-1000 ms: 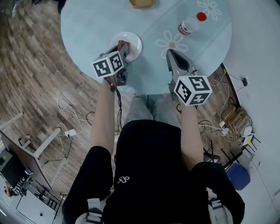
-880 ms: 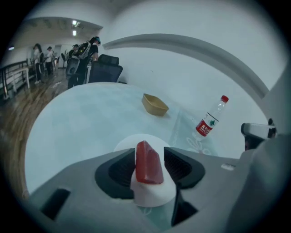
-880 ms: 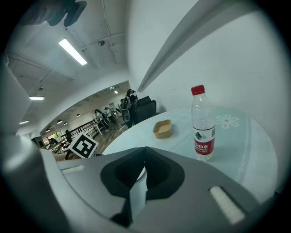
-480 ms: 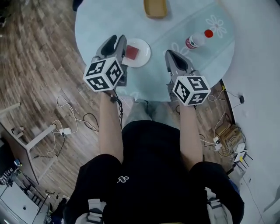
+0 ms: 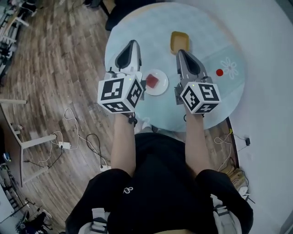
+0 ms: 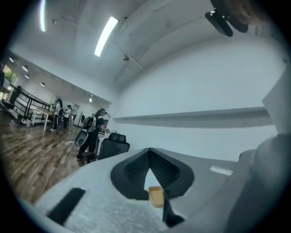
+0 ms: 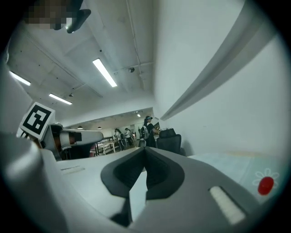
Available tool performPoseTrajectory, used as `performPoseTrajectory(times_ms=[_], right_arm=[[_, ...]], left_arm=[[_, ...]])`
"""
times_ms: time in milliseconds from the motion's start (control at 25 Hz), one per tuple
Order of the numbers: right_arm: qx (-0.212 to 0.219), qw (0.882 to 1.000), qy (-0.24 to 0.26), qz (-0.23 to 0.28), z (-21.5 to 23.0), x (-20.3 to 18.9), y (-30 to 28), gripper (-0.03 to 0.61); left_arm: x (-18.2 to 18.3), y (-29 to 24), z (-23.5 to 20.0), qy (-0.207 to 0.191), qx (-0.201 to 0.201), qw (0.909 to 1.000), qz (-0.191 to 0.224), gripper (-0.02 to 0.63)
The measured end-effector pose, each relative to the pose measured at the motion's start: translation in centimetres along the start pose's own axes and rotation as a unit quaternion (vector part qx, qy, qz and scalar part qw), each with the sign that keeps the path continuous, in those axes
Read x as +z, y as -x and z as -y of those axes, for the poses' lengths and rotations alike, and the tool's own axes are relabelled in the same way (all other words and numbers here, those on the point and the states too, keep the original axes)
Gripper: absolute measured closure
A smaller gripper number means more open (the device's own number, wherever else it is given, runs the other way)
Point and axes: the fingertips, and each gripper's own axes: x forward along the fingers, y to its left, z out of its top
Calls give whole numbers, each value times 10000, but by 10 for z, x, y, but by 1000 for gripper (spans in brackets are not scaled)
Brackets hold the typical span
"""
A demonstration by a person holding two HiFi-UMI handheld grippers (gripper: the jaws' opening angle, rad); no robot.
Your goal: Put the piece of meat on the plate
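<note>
The red piece of meat (image 5: 152,81) lies on the small white plate (image 5: 160,88) on the round pale-blue table (image 5: 151,27). My left gripper (image 5: 131,44) is held high to the left of the plate, pointing level, shut with nothing in it. In the left gripper view its jaws (image 6: 149,152) meet at the tips. My right gripper (image 5: 180,53) hangs to the right of the plate, also shut and empty. Its closed tips (image 7: 145,150) show in the right gripper view. Neither gripper touches the plate or the meat.
A yellow dish (image 5: 179,42) sits beyond the plate and shows under the left jaws (image 6: 156,196). A red bottle cap (image 5: 219,72) stands at the right by a flower print (image 5: 231,66). A black chair (image 5: 123,7) is at the far edge. Cables (image 5: 68,137) lie on the wooden floor.
The left gripper let go of the meat on the plate, rose away and closed. The right gripper rose too. Both now hang high over the table.
</note>
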Motion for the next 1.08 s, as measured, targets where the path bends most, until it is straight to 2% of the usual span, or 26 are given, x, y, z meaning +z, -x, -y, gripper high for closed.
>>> performPoseTrajectory(times_ms=[80,240,400,600,920,1080], right_arm=[[44,9998,209,50,-6,10,-2,571],[99,9991,422,35,-8,21,0,571],[136,9987,472,104,-4,29,7,571],[-12,9990,435,117,15,31,18,571],[22,9989,462,80,12,29,22,571],[48,9987,506,103,17,33,20,571]], left_arm=[[-5,-1,-1,-150,89,9998,-99,618],[-12,0,0,-137,151,9996,-184,618],[-7,-3,12,-290,153,9994,-91,618],[-12,-8,26,-466,88,9988,-128,618],[-27,-9,27,-279,-31,9991,-326,618],[-33,-16,30,-308,-37,9986,-423,618]])
